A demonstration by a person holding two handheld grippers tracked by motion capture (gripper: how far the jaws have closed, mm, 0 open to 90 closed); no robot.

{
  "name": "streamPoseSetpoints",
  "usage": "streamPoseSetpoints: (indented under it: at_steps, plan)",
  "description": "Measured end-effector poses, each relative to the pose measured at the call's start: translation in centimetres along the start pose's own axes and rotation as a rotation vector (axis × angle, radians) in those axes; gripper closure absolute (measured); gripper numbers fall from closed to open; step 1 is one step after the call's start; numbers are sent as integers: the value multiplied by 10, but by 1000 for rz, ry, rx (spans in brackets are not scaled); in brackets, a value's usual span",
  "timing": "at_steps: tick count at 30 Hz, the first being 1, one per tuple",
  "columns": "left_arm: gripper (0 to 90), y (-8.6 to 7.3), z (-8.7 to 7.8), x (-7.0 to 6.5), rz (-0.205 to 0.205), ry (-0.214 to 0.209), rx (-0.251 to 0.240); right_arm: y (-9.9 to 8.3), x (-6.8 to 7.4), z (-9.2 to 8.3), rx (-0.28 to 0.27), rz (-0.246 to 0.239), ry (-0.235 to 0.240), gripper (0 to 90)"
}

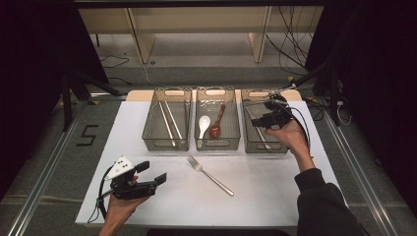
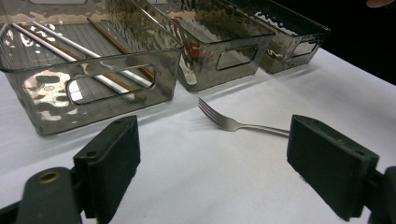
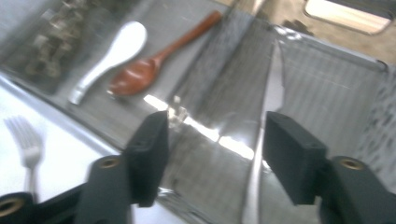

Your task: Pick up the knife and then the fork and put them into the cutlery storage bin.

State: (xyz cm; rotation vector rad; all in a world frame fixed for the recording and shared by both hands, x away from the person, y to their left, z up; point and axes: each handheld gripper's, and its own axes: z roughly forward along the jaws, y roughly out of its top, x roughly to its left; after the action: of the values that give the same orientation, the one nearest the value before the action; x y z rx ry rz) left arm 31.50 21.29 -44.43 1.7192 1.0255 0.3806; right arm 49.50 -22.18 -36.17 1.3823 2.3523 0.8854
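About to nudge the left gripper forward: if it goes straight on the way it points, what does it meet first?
Most likely the fork on the white table, lying between the open left gripper and the baskets; depth is unclear, so it may pass over it.

Plenty of open table (image 1: 147, 201) up front, just a fork (image 1: 210, 175) mid-way; three bins (image 1: 218, 145) wall off the far side.

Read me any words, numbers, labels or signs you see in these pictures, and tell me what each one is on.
"5": a dark numeral marked on the grey floor, left of the white table.
Nothing else is readable: no print shows on the three baskets, the fork or the spoons.
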Motion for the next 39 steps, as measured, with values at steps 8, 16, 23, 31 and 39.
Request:
streamPoseSetpoints:
  at_steps: [8, 16, 23, 31, 39]
  plan:
    - [170, 0, 0, 0, -5, 2, -7, -3, 35, -15, -31, -75, 67, 312]
    - [170, 0, -1, 1, -6, 2, -9, -14, 68, -11, -4, -144, 124, 298]
    - [169, 0, -2, 1, -7, 6, -15, -22, 87, -1, 33, -183, 144, 297]
    - [169, 0, -2, 2, -3, 8, -20, -29, 104, 11, 66, -223, 148, 304]
    - [169, 0, -2, 2, -3, 9, -21, -35, 117, 22, 102, -249, 163, 323]
